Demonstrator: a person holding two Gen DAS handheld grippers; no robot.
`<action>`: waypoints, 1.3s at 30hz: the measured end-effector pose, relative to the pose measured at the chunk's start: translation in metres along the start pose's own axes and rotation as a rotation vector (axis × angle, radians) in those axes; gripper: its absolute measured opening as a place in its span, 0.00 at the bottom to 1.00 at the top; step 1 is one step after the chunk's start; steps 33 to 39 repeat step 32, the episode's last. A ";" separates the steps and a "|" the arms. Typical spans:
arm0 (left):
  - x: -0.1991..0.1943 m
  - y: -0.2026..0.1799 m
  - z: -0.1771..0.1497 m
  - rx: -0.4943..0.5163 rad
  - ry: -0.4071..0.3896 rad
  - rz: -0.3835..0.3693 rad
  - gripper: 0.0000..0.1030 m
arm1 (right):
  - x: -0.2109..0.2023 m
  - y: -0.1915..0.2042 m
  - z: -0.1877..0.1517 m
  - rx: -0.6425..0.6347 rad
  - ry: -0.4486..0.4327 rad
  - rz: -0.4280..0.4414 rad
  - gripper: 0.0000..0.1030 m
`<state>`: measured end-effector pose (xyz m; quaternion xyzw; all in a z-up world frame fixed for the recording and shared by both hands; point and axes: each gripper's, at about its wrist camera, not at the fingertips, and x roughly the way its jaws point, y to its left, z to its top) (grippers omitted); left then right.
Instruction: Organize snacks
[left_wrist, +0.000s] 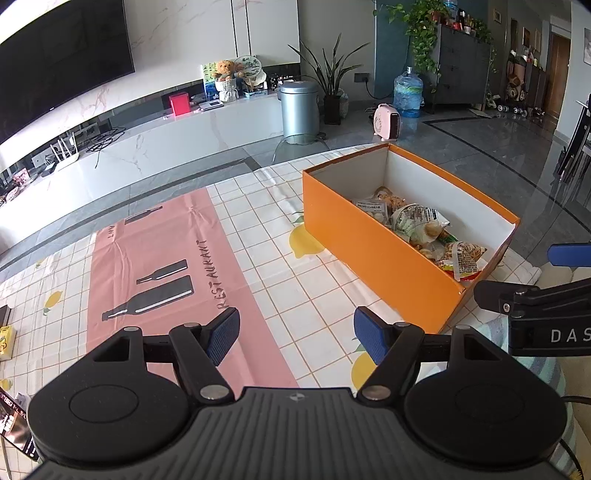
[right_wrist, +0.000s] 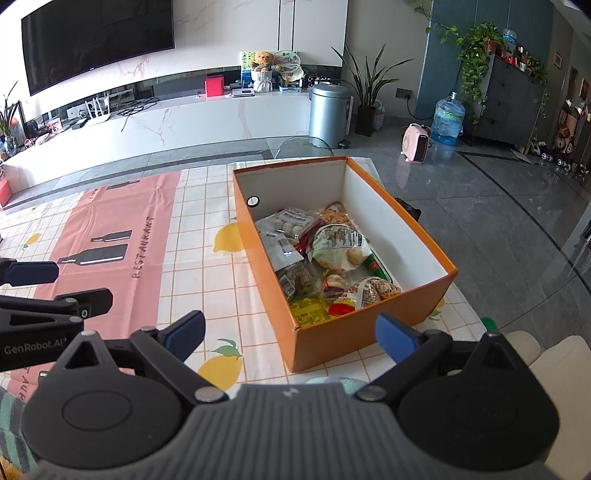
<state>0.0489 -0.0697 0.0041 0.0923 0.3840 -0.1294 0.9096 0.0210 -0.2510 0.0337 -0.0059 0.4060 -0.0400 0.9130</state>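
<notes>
An open orange box (left_wrist: 369, 251) (right_wrist: 332, 339) stands on the checked lemon tablecloth (left_wrist: 280, 236) (right_wrist: 207, 273). Several snack packets (left_wrist: 417, 221) (right_wrist: 325, 258) lie piled inside it. My left gripper (left_wrist: 295, 332) hovers open over the cloth to the left of the box, with nothing between its blue pads. My right gripper (right_wrist: 290, 328) is open wide just in front of the box's near corner, also with nothing in it. Each gripper shows at the edge of the other's view: the right one (left_wrist: 513, 275) and the left one (right_wrist: 81, 284).
A pink restaurant mat (left_wrist: 159, 266) (right_wrist: 122, 236) covers the cloth left of the box. A yellow pack (left_wrist: 5, 343) and a dark packet (left_wrist: 14, 424) lie at the table's left edge. Beyond the far edge are a glass chair back (right_wrist: 303, 146), a metal bin (right_wrist: 328, 110) and a TV bench.
</notes>
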 end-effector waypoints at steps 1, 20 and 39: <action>-0.001 0.000 -0.001 -0.002 -0.001 0.002 0.81 | 0.000 0.000 0.000 -0.001 0.000 0.000 0.93; -0.004 0.008 -0.003 -0.046 0.010 -0.010 0.81 | -0.002 0.006 0.000 -0.010 -0.002 0.001 0.93; -0.012 0.014 -0.005 -0.058 -0.014 -0.005 0.81 | -0.004 0.011 0.001 -0.023 -0.005 0.002 0.93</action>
